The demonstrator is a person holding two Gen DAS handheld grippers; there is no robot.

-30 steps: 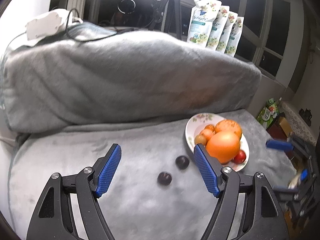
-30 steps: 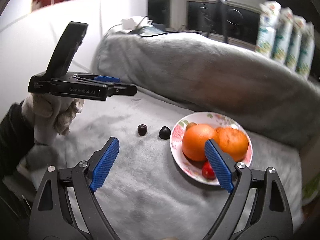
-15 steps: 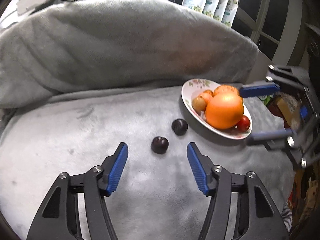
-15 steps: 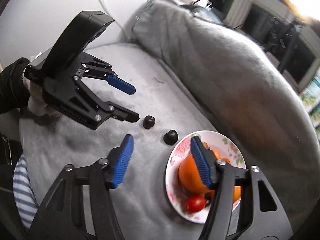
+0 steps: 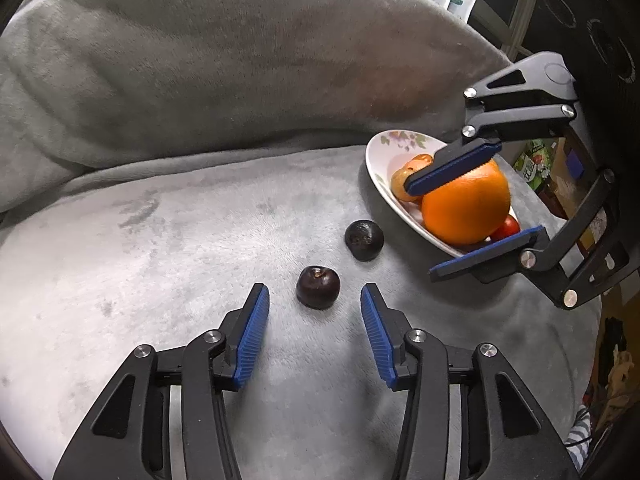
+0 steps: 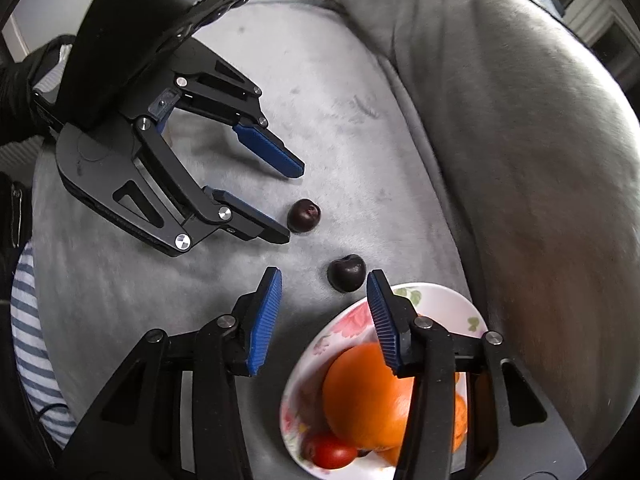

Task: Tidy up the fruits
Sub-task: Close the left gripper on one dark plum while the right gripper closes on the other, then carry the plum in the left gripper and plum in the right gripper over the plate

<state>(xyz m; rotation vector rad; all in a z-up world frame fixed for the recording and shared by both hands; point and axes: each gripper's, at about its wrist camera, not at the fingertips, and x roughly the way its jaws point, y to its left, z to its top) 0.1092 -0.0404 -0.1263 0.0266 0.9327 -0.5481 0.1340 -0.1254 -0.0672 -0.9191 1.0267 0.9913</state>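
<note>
- Left gripper [image 5: 315, 300]: jaws spread, just narrowing, nothing pinched; near dark cherry [image 5: 318, 287] lies ahead between the tips.
- Right gripper [image 6: 324, 280]: jaws spread, just narrowing, empty; second cherry [image 6: 347, 279] at 1 o'clock.
- Floral plate [image 5: 382, 152] with large orange [image 5: 466, 208] sits on the grey blanket [image 5: 160, 240]; no writing is legible.

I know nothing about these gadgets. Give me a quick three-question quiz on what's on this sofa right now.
1. True or false: both dark cherries already lie on the plate.
2. How many grippers are holding fruit?
3. Which fruit on the plate is biggest: A) the small red tomato, B) the large orange, C) a banana?

Key: 1. False, both lie on the grey blanket. 2. None; the left gripper and right gripper are open, their jaws just closing. 3. B.
</note>
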